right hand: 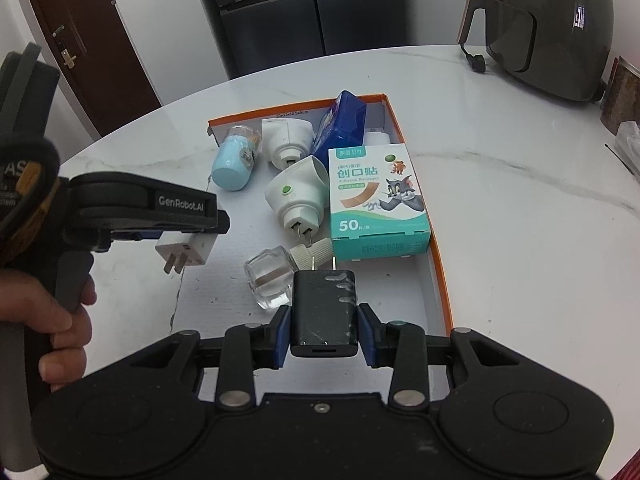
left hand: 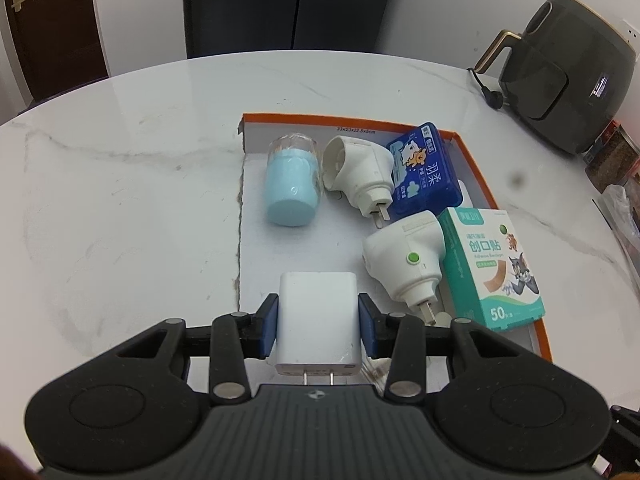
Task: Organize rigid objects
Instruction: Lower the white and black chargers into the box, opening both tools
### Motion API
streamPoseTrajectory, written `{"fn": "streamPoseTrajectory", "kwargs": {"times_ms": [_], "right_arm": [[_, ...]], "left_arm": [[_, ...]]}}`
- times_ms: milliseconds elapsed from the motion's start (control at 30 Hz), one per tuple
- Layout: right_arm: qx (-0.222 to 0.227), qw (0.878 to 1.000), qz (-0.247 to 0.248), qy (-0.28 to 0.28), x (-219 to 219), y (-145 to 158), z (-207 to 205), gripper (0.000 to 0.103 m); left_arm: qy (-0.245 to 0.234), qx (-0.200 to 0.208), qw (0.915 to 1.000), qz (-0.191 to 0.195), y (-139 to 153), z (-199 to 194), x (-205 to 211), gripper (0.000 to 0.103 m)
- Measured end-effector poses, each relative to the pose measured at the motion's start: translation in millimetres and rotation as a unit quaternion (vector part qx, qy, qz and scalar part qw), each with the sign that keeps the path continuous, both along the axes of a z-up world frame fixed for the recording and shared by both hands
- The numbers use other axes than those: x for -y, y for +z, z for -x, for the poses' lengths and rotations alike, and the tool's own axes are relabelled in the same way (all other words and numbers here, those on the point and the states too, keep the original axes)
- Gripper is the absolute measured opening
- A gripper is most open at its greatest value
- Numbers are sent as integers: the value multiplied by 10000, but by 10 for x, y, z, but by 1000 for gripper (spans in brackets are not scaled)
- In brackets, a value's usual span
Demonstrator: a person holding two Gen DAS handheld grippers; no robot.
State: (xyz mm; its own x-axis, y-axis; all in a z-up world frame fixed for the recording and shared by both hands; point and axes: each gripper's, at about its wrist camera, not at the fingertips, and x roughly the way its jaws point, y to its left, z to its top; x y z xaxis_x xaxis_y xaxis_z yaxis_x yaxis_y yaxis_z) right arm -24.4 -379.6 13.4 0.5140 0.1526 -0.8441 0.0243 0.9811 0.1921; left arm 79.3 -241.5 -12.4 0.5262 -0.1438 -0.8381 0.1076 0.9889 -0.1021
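My left gripper (left hand: 319, 316) is shut on a white charger (left hand: 316, 320), prongs toward the camera, above the near left part of the orange-rimmed box lid (left hand: 478, 168). The right wrist view shows this gripper (right hand: 200, 236) from the side with the white charger (right hand: 186, 252) in it. My right gripper (right hand: 323, 326) is shut on a black charger (right hand: 323, 312), prongs pointing away, over the box lid (right hand: 440, 292). In the lid lie a light blue bottle (left hand: 290, 190), two white plug-in devices (left hand: 360, 176) (left hand: 404, 258), a blue packet (left hand: 426, 170), a plaster box (left hand: 494, 268) and a clear glass bottle (right hand: 272, 280).
The lid rests on a white marble table (left hand: 120, 200). A dark air fryer (left hand: 568, 72) with its cord stands at the back right. Packets (left hand: 612, 160) lie at the right edge. A hand (right hand: 60, 332) holds the left gripper's handle. A dark fridge (right hand: 304, 8) stands behind.
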Motion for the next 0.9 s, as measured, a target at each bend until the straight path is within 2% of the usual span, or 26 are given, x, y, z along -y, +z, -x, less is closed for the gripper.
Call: {"fn": "streamPoseTrajectory", "kwargs": {"times_ms": [533, 900], "right_arm": [[-173, 9998, 16, 12, 10, -97, -73, 45], [121, 9999, 4, 39, 153, 50, -20, 48]], "left_arm": [[-59, -100, 9999, 34, -154, -225, 76, 41], [-158, -148, 9996, 165, -221, -274, 176, 41]]}}
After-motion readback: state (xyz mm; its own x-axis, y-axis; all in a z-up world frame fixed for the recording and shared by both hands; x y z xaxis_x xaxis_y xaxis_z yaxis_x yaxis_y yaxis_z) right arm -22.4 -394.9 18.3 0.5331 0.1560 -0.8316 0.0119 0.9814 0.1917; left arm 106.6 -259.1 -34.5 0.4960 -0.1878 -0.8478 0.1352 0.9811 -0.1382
